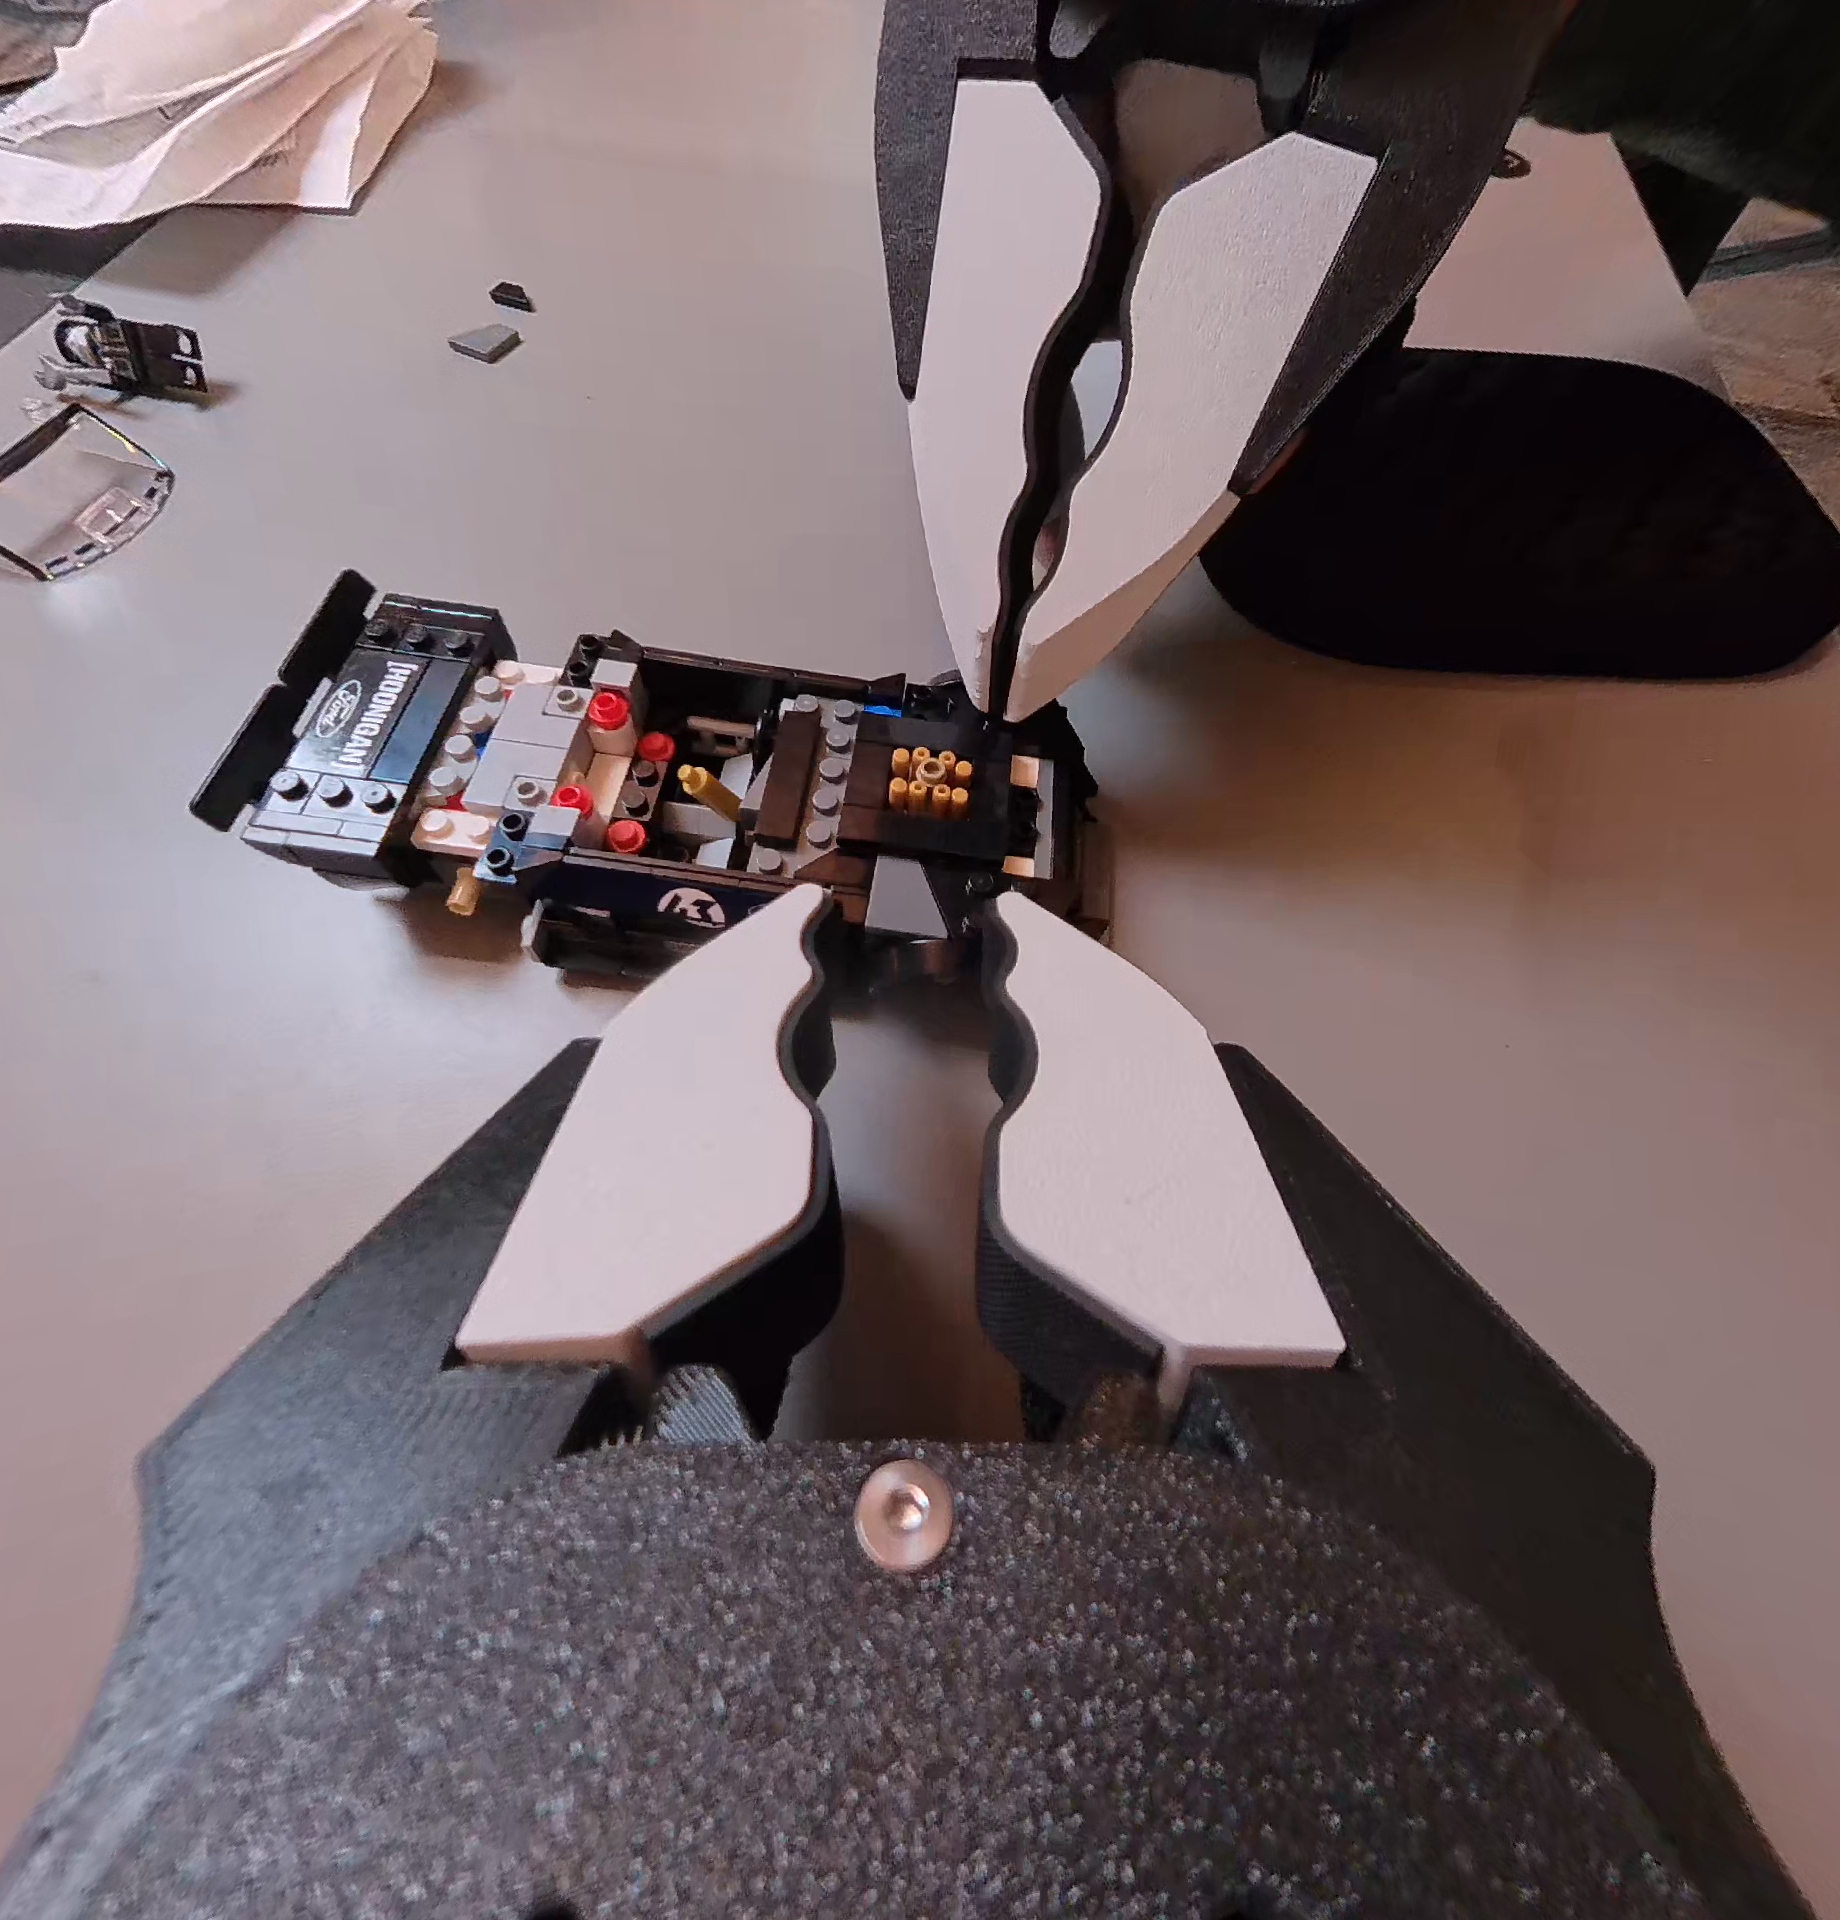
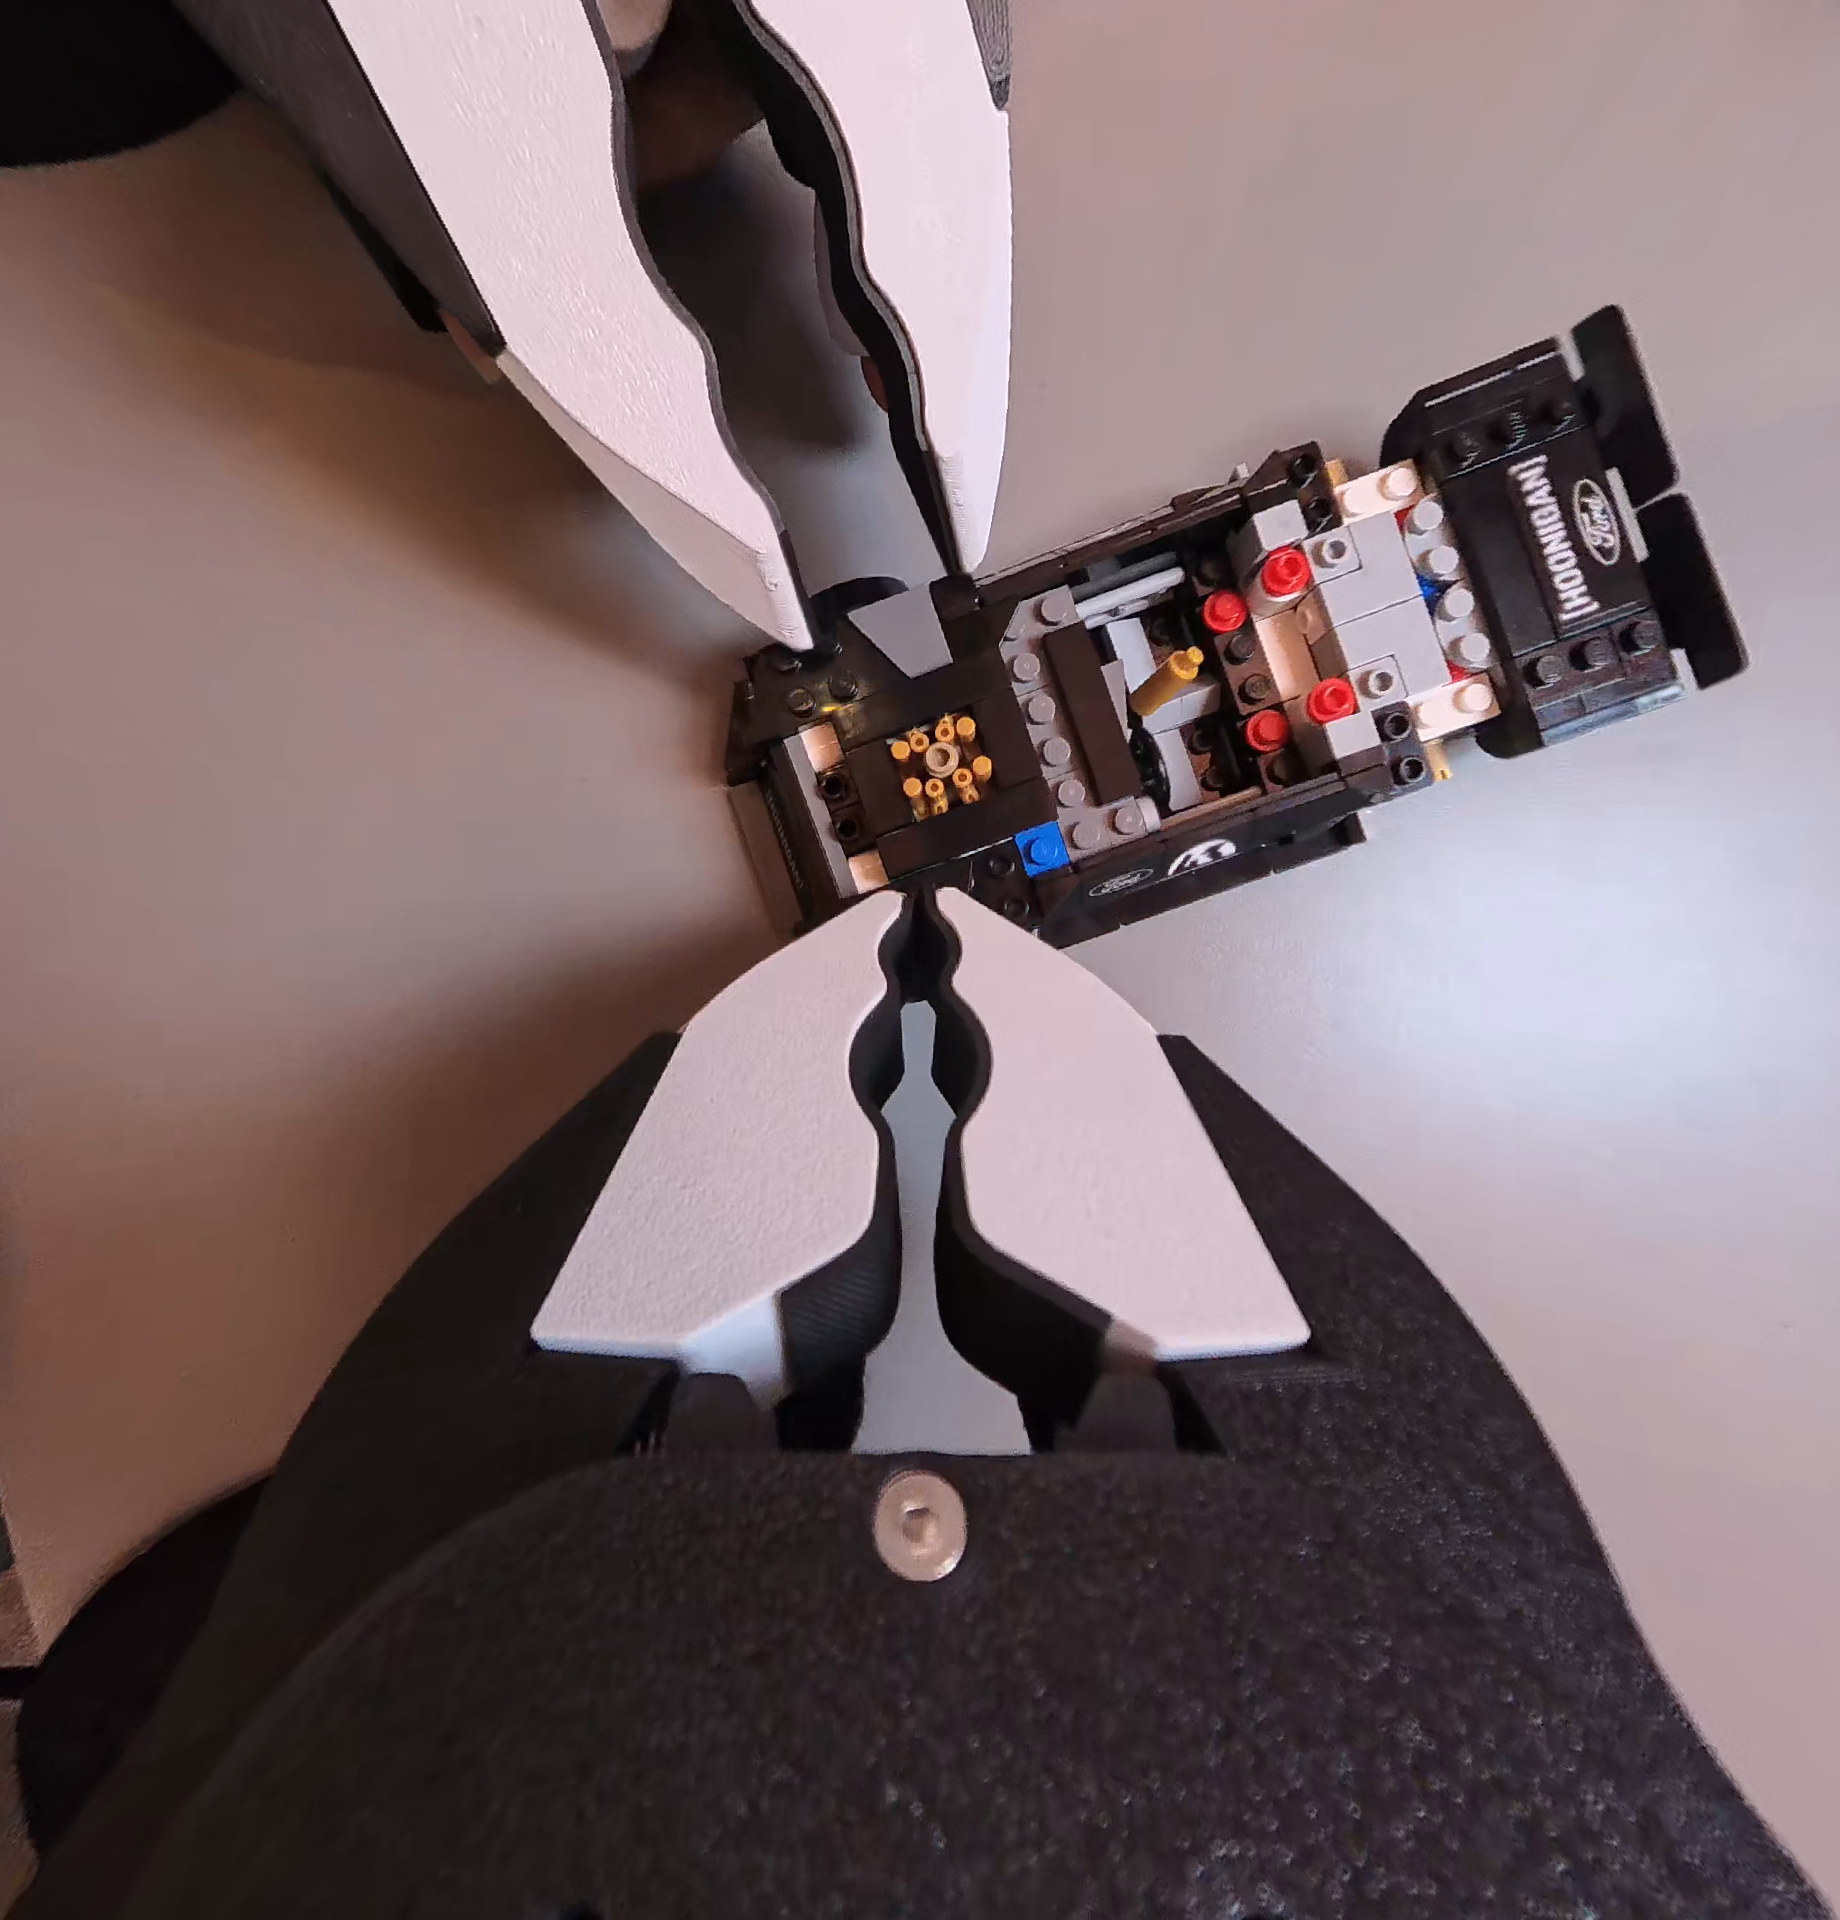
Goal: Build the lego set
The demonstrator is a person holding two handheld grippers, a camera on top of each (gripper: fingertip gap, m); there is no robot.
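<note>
Lego car [image 1: 646, 769], half built with its roof off, lies flat on the grey tabletop [image 1: 687, 436], and both tools meet at its engine end. The left tool [image 1: 905, 914] is spread, its tips straddling the near side of that end by a grey sloped piece [image 1: 900, 894]; nothing is pinched in the gap. The right tool [image 2: 921, 904] is pressed together, tips closed to a sliver and touching the black corner of the car beside a blue stud [image 2: 1041, 847]; whether it nips a small piece there I cannot tell.

Handling, as a guess: the car is light, rigid plastic, but only clipped together, so parts can pop off under sideways force. It slides easily on the smooth tabletop. Best hold is across the solid black side walls, low down, not on the gold engine pipes [image 1: 928, 784], the loose-looking gold lever [image 1: 706, 790] or the rear spoiler [image 1: 282, 696].

The left wrist view alone shows what lies beyond the car's spoiler end: a clear windscreen piece [image 1: 64, 499], a small black assembly [image 1: 131, 348], two small tiles [image 1: 490, 324] and crumpled paper [image 1: 189, 104], plus a dark chair seat [image 1: 1518, 509] past the engine end. The right wrist view alone shows the blue stud clearly, and the car's far side panel.
</note>
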